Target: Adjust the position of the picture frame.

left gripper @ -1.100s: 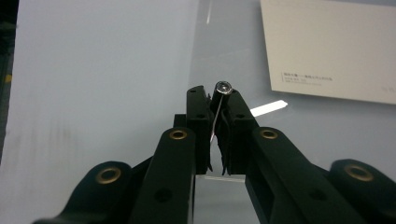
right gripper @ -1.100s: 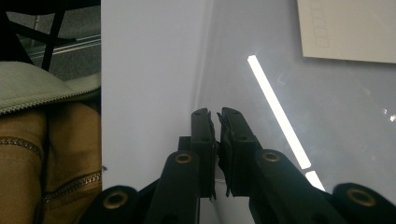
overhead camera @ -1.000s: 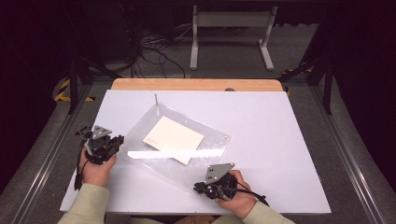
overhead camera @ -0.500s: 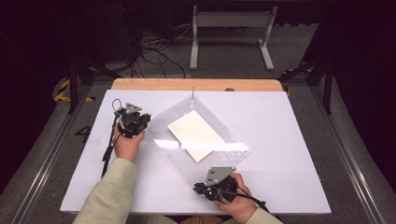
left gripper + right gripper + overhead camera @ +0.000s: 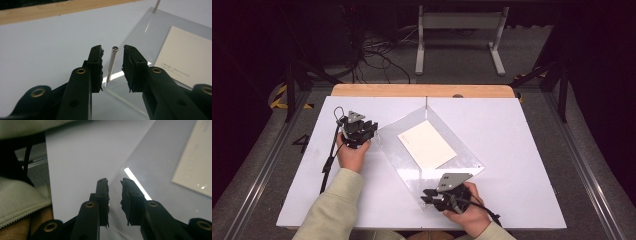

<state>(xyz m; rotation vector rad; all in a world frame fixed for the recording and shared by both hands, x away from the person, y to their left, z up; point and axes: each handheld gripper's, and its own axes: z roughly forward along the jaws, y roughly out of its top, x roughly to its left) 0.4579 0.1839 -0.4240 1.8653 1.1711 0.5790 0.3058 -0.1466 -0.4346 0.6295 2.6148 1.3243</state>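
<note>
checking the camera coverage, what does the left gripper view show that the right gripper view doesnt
Left gripper view: an upright metal pin at the clear panel's corner, between the left gripper's jaws without touching them, a second pin at the far corner, and the table's wooden edge.

Right gripper view: a pale green zipped sleeve, with the panel's edge in the right gripper's gap.

Shared: clear panel, cream card, white tabletop. Both grippers' jaws have just been opening.
</note>
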